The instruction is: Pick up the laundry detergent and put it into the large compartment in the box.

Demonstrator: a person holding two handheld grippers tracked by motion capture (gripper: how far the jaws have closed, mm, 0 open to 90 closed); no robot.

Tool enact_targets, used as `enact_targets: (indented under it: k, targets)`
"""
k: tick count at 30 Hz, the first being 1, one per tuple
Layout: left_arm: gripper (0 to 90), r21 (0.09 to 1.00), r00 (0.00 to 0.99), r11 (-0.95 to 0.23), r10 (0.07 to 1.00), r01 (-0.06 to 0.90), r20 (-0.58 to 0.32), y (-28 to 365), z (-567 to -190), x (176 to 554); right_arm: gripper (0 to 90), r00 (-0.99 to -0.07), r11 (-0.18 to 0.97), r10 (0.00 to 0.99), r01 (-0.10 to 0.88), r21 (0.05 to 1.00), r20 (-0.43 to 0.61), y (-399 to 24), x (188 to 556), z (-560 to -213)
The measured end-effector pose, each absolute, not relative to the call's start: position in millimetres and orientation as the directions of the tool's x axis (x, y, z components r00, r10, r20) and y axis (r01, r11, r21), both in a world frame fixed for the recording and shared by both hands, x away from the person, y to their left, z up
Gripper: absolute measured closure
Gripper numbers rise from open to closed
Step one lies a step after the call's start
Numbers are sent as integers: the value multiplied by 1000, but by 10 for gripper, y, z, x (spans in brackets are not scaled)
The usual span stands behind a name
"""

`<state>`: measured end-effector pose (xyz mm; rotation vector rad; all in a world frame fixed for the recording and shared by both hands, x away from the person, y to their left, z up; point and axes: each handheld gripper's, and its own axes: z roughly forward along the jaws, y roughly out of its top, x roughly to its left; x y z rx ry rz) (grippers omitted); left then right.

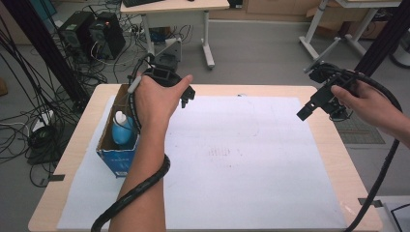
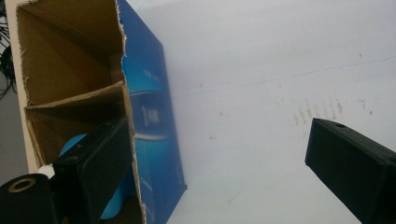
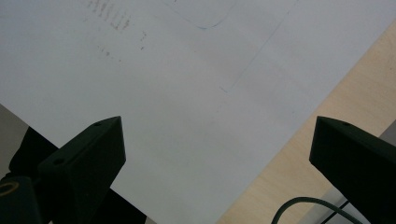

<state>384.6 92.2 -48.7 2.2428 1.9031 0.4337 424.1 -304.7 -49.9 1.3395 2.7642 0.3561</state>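
A grey floor with a second desk [image 1: 175, 6], black computer towers [image 1: 92, 33] and tangled cables lies beyond a light wooden worktop [image 1: 329, 140], whose near edge is cut off by the picture. A large white sheet [image 1: 241, 159] covers most of the worktop. At the sheet's left side stands an open blue cardboard box [image 1: 116, 157], its far end hidden behind the person's left hand [image 1: 154, 99]. Inside the box a blue bottle with a white cap [image 1: 123, 130] is partly covered by the forearm and box wall; its label cannot be read. The left claw [image 1: 186, 99] is above the box's far right rim, jaws wide apart, one over the box interior and one over the sheet. The right claw [image 1: 309, 108] is above the sheet's far right edge, jaws spread wide and empty.
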Motion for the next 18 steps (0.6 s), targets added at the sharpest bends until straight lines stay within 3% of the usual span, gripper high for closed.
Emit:
enact_targets:
  k: [18]
  targets:
    - [79, 310, 152, -182, 981, 933, 116, 924, -497, 3842, 34, -626, 600, 778, 767, 227, 61, -3028, 4263, -500]
